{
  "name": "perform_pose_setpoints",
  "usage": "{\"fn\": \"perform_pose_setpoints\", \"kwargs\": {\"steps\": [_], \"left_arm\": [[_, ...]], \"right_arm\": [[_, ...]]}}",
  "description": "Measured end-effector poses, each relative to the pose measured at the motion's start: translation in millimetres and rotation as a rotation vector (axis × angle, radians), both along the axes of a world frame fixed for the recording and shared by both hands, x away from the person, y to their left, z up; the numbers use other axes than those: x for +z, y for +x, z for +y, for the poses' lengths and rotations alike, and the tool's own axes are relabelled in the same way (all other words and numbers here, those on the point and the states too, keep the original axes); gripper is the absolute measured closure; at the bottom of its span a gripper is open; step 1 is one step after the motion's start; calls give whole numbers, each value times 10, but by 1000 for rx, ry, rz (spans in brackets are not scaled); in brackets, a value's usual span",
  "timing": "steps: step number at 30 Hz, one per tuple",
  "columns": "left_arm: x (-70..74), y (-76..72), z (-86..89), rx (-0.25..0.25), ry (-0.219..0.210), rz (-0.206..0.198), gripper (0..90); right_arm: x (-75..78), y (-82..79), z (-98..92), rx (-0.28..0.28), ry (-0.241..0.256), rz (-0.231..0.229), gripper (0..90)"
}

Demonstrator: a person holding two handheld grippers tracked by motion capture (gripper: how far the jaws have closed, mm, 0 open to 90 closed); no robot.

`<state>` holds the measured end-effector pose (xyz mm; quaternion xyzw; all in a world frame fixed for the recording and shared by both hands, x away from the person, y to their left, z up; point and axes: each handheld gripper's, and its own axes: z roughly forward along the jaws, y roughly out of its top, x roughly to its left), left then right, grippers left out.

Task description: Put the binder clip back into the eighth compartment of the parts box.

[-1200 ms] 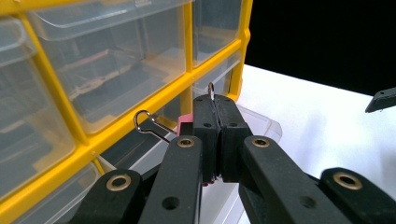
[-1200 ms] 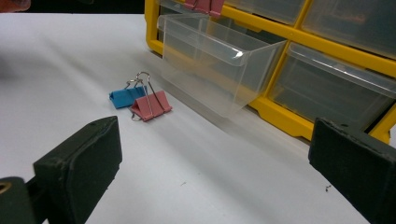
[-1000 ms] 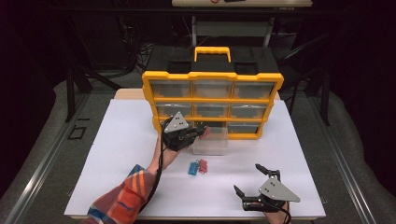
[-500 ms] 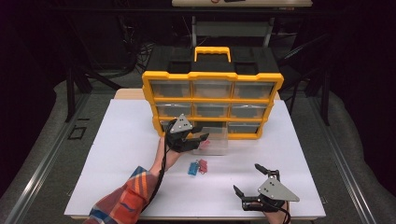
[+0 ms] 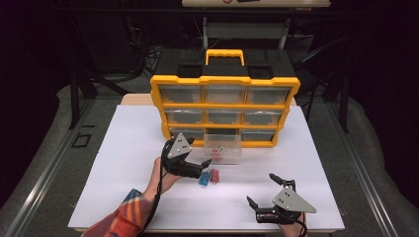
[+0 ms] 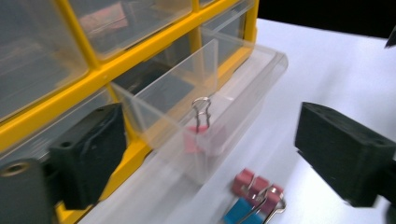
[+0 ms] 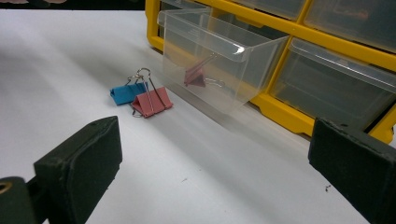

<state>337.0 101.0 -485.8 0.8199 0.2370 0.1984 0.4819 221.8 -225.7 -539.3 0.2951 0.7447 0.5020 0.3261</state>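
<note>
A clear plastic drawer [image 5: 223,147] [image 6: 219,93] [image 7: 219,56] stands pulled out from the bottom row of the yellow organizer [image 5: 225,111]. One red binder clip [image 6: 198,135] [image 7: 196,76] lies inside it. On the white table in front of the drawer lie a blue clip [image 5: 203,180] [image 7: 125,93] and a red clip [image 5: 214,175] [image 7: 152,103], touching each other. My left gripper [image 5: 202,167] [image 6: 210,158] hovers open just left of the drawer and above these clips, with nothing between its jaws. My right gripper [image 5: 261,189] [image 7: 217,172] stands open near the table's front edge, apart from everything.
The organizer [image 7: 299,32] has three rows of closed clear drawers and a yellow handle [image 5: 225,53] on top. It stands at the back of the white tabletop [image 5: 123,163]. A patterned sleeve [image 5: 123,217] comes in from the bottom left.
My left gripper has drawn back from the open drawer toward the near side, and now hangs over the loose clips. The right gripper has stayed put.
</note>
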Motion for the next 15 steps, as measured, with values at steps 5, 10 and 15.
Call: {"fn": "perform_pose_setpoints", "kwargs": {"steps": [5,10,15], "left_arm": [[-129,-46,98,25,-2,18,22],[-168,-88,158,40,-6,22,0],[-207,-141,150,40,2,13,0]], "right_arm": [[10,-15,16,2,-4,-7,24],[-3,-4,22,4,-8,1,23],[5,-11,7,2,-5,-4,24]]}}
